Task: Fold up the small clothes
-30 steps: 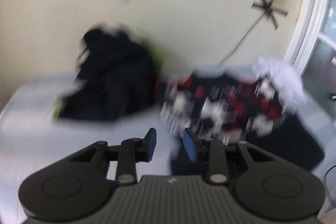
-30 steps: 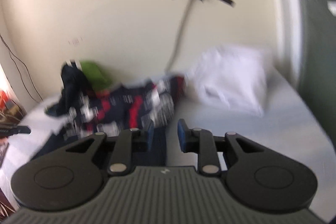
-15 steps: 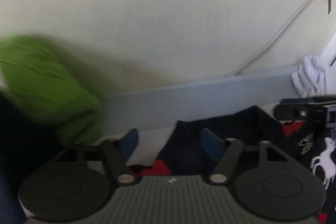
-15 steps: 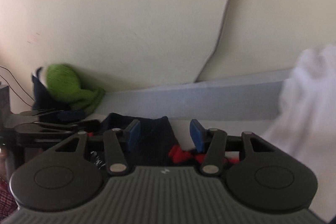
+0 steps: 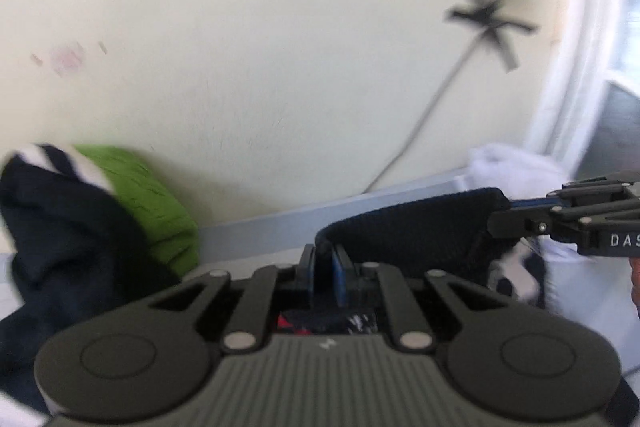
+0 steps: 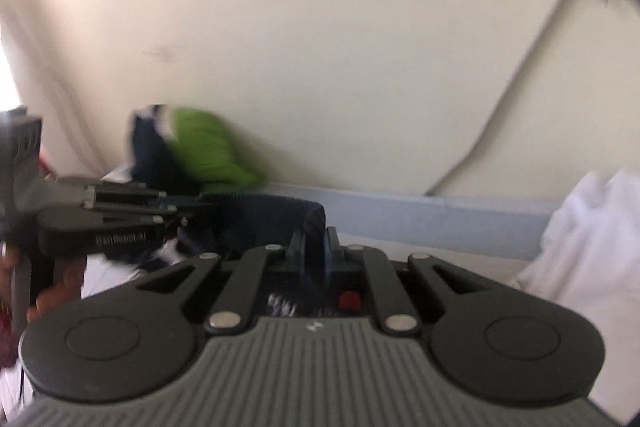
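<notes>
A dark navy patterned garment [image 5: 416,227] with red and white motifs is stretched between my two grippers. My left gripper [image 5: 323,259] is shut on its ribbed edge. My right gripper [image 6: 314,247] is shut on the other end of the same edge [image 6: 264,215]. The right gripper shows at the right of the left wrist view [image 5: 576,219], and the left gripper shows at the left of the right wrist view [image 6: 104,219]. Most of the garment hangs below, hidden by the gripper bodies.
A pile of dark clothes [image 5: 60,235] with a green garment [image 5: 148,203] lies at the left against the wall. A white garment [image 6: 592,267] lies at the right. A grey table surface [image 6: 420,219] meets the cream wall. A cable [image 5: 420,123] runs down the wall.
Both grippers were open over the patterned garment half a second ago. Now both have shut on its edge and lifted it, stretched between them.
</notes>
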Tool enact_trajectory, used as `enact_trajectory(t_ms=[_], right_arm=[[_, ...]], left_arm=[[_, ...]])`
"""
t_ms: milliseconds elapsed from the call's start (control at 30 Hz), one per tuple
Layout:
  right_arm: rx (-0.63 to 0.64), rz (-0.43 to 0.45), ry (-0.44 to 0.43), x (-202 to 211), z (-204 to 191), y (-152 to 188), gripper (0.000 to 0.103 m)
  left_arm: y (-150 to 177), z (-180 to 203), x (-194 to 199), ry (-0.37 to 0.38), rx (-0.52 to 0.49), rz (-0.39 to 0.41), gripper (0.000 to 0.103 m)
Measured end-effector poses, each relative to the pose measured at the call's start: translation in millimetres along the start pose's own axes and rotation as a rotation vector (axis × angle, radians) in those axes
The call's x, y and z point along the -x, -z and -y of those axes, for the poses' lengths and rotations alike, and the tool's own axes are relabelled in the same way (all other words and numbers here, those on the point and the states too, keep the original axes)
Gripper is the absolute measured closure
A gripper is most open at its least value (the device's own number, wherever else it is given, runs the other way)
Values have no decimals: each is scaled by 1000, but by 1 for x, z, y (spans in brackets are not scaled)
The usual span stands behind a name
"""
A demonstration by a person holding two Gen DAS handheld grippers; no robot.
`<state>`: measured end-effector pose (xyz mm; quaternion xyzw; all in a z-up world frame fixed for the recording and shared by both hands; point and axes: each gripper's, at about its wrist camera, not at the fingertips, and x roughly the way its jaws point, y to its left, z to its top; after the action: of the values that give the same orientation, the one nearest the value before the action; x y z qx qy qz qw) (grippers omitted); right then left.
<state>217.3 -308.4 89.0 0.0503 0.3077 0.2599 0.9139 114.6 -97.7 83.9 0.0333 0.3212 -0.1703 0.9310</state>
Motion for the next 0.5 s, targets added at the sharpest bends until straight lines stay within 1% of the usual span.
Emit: enact_trajectory(t_ms=[100, 167, 267, 333, 400, 433, 500], right_arm=[[82, 64, 5, 61, -35, 32, 92], [132, 95, 15, 99, -60, 61, 92], [179, 117, 24, 144, -85, 109, 92], [189, 117, 38, 161, -99, 140, 92], [196, 101, 66, 163, -114, 172, 92], [180, 84, 76, 150, -123, 182, 92], [135, 51, 88, 140, -131, 203, 92]], left_arm=[[33, 22, 61, 9, -50, 61, 94], [60, 39, 95, 23, -80, 93, 94], [99, 57, 133, 45, -100, 93, 94], [126, 65, 140, 53, -104, 71, 94], [149, 67, 140, 62, -91, 26, 94], [159, 67, 137, 67, -79, -4, 94], [175, 63, 121, 65, -52, -67, 88]])
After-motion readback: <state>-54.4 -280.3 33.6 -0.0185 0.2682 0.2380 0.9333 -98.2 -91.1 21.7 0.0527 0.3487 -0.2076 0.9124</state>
